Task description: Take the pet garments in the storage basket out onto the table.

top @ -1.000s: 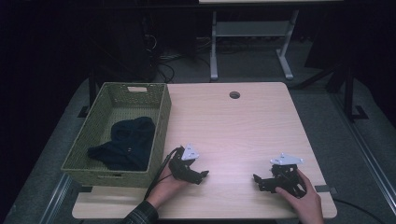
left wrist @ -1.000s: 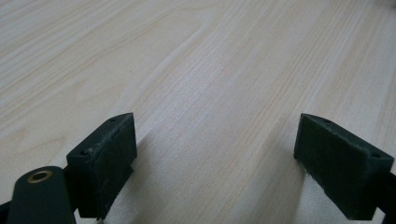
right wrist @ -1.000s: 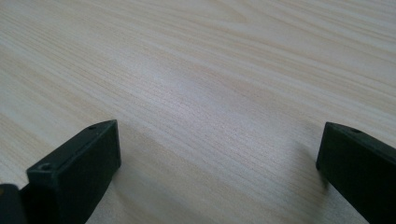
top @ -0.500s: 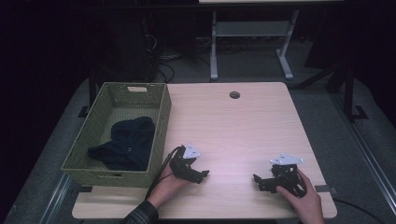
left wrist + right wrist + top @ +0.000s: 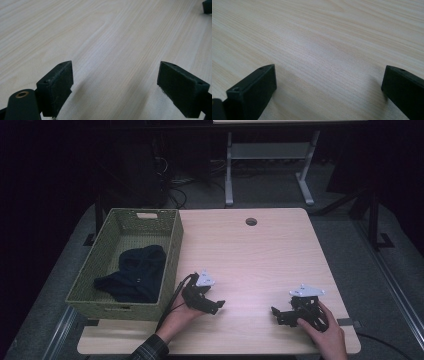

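While I rest both hands on the pale wooden table [image 5: 260, 255], the high view shows my left gripper [image 5: 215, 306], black with a grey three-cornered plate on top, at about seven o'clock on the tabletop, its jaws pointing toward three o'clock. My right gripper [image 5: 278, 315], of the same build, sits at about five o'clock, its jaws pointing toward nine o'clock, so the two face each other well apart over bare wood. A green woven rectangular basket [image 5: 172, 245] stands along the table's nine o'clock edge, just beside my left hand [image 5: 182, 312]. A dark navy crumpled cloth [image 5: 132, 275] lies inside the basket, on its floor, toward the near end. My right hand [image 5: 325, 330] wraps the rear of its gripper near the table's front edge.

Looking along the left gripper view, my left gripper [image 5: 115, 82] has its two black jaws spread wide, low over the wood grain, with nothing between them. A black corner of the other gripper sits at one o'clock.

Looking along the right gripper view, my right gripper [image 5: 329, 82] likewise stands wide apart, holding nothing, with plain tabletop between the jaws.
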